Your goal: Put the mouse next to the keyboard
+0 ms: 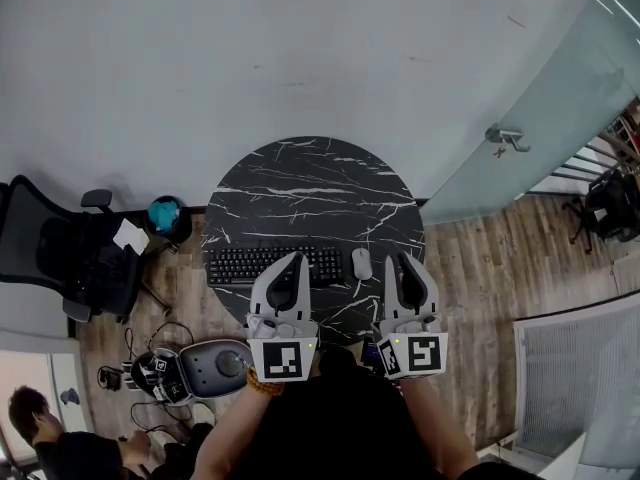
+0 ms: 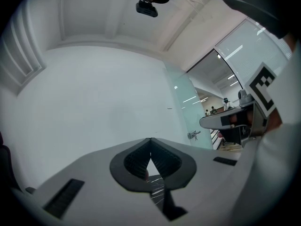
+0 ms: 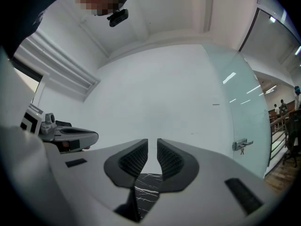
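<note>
A black keyboard (image 1: 235, 265) lies on the near part of the round black marble table (image 1: 315, 193). Just right of it sits a small grey mouse (image 1: 361, 263), apart from both grippers. My left gripper (image 1: 295, 260) hovers over the keyboard's right half, close to my body. Its fingertips touch with nothing between them (image 2: 150, 139). My right gripper (image 1: 404, 262) hangs to the right of the mouse. A narrow empty gap shows between its jaws (image 3: 152, 142). Both gripper views look up at the white wall, with only a sliver of the marble top below the jaws.
A black office chair (image 1: 60, 253) and a teal object (image 1: 165, 213) stand left of the table. A grey device with cables (image 1: 215, 366) lies on the wooden floor at the lower left, near a seated person (image 1: 40, 418). A glass door with a handle (image 1: 508, 138) is at the right.
</note>
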Demonstrator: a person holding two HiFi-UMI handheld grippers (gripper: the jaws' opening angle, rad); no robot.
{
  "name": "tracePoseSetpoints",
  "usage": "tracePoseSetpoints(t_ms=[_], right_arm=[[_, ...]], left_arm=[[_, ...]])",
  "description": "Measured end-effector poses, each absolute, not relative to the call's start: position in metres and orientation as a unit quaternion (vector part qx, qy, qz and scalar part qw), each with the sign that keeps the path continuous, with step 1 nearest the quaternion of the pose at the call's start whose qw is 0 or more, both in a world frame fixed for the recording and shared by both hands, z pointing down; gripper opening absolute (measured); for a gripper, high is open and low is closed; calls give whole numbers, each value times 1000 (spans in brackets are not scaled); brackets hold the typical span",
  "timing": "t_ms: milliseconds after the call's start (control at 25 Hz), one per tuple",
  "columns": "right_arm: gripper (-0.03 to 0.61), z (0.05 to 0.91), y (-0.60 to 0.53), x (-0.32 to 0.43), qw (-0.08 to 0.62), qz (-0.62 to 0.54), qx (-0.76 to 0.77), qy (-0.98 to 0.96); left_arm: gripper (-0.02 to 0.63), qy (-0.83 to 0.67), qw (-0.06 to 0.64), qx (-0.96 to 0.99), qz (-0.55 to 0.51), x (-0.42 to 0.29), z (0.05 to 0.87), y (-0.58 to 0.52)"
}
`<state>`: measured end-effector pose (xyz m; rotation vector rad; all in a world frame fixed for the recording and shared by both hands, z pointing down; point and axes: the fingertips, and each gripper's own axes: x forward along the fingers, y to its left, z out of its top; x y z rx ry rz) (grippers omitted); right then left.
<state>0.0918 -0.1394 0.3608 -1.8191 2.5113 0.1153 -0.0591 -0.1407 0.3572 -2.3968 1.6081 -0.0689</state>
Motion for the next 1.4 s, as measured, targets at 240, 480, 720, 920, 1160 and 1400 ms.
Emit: tracePoseSetpoints(t_ms=[240, 480, 720, 920, 1160, 1400], right_arm=[[72, 349, -135, 107, 32, 45, -586, 809], [67, 346, -135, 117, 27, 56, -596, 800], [66, 348, -133, 118, 22, 58, -600, 797], [63, 349, -129, 116, 19, 61, -600, 798], [63, 349, -125, 115, 12, 70, -597, 799], [63, 348, -119, 114, 7, 75, -598, 798]], left_arm=[[12, 551, 129, -824, -14, -57, 352, -141], [12, 550, 129, -825, -8, -55, 348, -141], [12, 547, 139, -825, -13, -57, 345, -140], [12, 551, 130, -824, -7, -57, 347, -138], [12, 548, 132, -826, -10, -54, 347, -135], [12, 547, 135, -826, -5, -54, 343, -131]])
